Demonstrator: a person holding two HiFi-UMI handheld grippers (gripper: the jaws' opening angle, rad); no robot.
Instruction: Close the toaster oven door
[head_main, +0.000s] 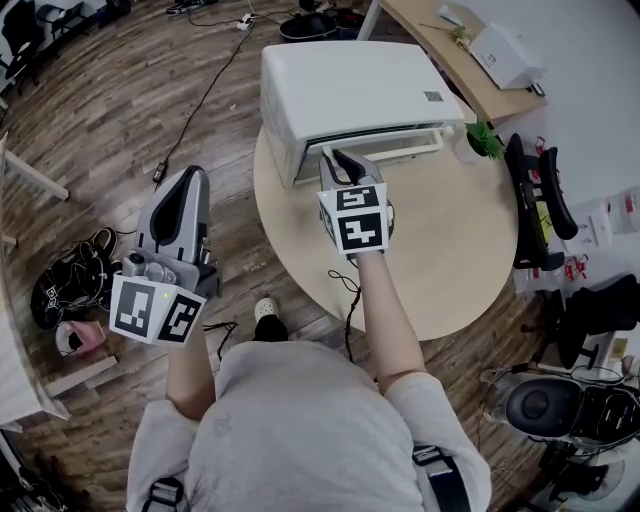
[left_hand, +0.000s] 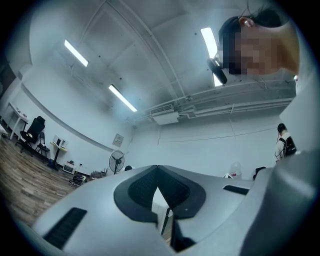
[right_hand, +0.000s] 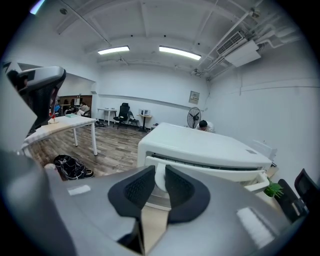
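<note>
Now we hold the right tongs (head_main: 338, 160) at the front of the white toaster oven (head_main: 350, 85), which sits on a round wooden table (head_main: 460, 250). Straight ahead of these tongs, just beyond their tips, lies the oven door (head_main: 400, 150), a long white strip whose long axis runs crosswise to the tongs, from left to right. A thin dark slit shows between the door's top edge and the oven's roof, so we judge the door nearly but not fully shut. The jaws of the right tongs stand a little apart with nothing clamped. The white door shows through the gap, and we cannot tell whether the tips touch it. Our left tongs (head_main: 188, 190) hang well off to the left of the table, over the wooden floor, tips together on nothing. The right tongs are much the nearer, so a forward push from them seems the finishing move.
</note>
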